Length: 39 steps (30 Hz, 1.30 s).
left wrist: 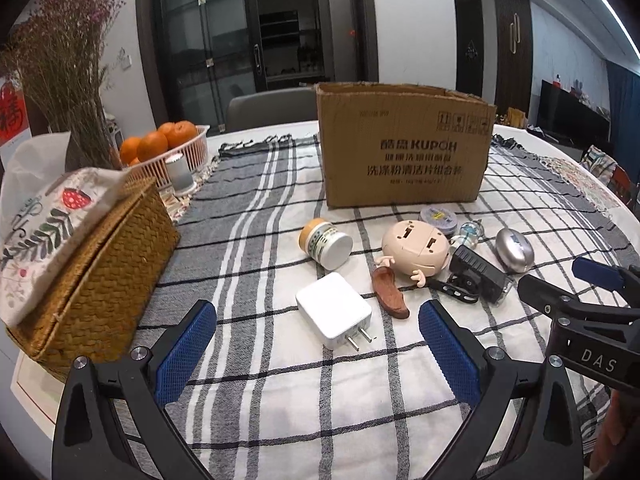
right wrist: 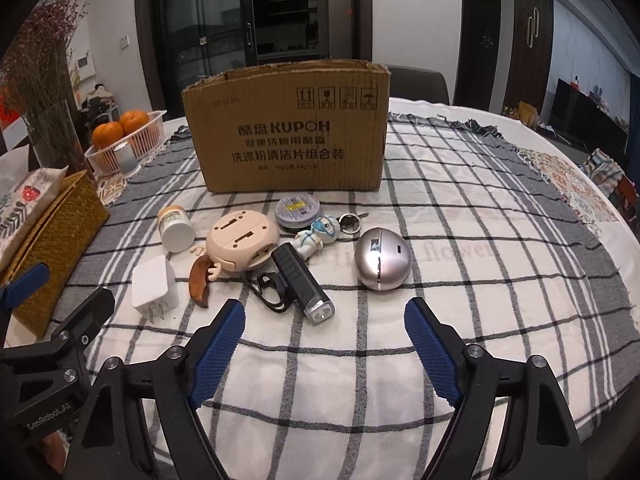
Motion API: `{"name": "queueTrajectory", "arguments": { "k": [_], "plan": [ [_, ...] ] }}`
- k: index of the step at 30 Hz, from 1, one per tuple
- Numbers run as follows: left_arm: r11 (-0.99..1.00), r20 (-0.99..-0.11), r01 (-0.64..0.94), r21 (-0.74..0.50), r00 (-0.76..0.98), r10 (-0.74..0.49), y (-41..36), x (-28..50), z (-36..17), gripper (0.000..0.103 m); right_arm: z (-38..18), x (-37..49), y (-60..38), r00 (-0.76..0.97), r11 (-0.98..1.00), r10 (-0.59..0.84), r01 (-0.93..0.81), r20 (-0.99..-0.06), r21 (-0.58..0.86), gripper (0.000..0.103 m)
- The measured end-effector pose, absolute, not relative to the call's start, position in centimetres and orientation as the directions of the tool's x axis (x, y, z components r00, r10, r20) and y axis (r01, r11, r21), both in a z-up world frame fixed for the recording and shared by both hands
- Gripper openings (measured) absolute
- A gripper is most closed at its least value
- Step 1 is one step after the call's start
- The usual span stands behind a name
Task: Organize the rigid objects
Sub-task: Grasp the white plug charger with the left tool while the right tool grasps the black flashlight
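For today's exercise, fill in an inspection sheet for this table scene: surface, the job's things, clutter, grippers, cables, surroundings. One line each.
Surface: round table under a grey-and-white checked cloth.
Job's things: open brown cardboard box; in front of it a white plug charger, white-lidded jar on its side, beige toy head, silver egg-shaped gadget, black torch, round tin, figurine keyring, brown wooden piece.
Clutter: woven tissue box, basket of oranges.
Grippers: left gripper and right gripper open, empty.
Cables: black strap beside the torch.
Surroundings: dried flowers, glass doors, chair.
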State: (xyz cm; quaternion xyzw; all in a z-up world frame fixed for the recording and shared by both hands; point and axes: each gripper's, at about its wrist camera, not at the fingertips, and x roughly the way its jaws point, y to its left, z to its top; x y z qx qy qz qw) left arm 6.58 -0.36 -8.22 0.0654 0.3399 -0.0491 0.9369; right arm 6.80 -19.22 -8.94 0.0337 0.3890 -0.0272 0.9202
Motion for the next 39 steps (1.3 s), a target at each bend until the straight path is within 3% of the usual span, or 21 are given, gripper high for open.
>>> {"name": "queueTrajectory", "arguments": {
  "k": [11, 19, 33, 39],
  "plan": [
    [0.994, -0.686, 0.079, 0.074, 0.727, -0.007, -0.8, 9.0, -9.9, 0.101, -11.2, 9.1, -19.6, 0.632, 0.996, 0.031, 0.041, -0.775, 0.073, 0.063],
    [0.998, -0.709, 0.031, 0.055, 0.705, 0.017, -1.3, 10.3, -10.7, 0.097, -12.1, 10.1, -19.6, 0.603, 0.996, 0.06, 0.019, -0.796, 0.089, 0.057],
    [0.998, -0.744, -0.045, 0.034, 0.666, 0.056, -2.4, 12.5, -12.2, 0.081, -13.2, 11.4, -20.0, 0.588, 0.992, 0.102, -0.002, -0.803, 0.125, 0.048],
    [0.998, -0.767, -0.044, 0.035, 0.639, 0.055, -2.7, 13.3, -13.1, 0.069, -13.4, 11.9, -20.2, 0.593, 0.994, 0.093, -0.006, -0.8, 0.111, 0.041]
  ]
}}
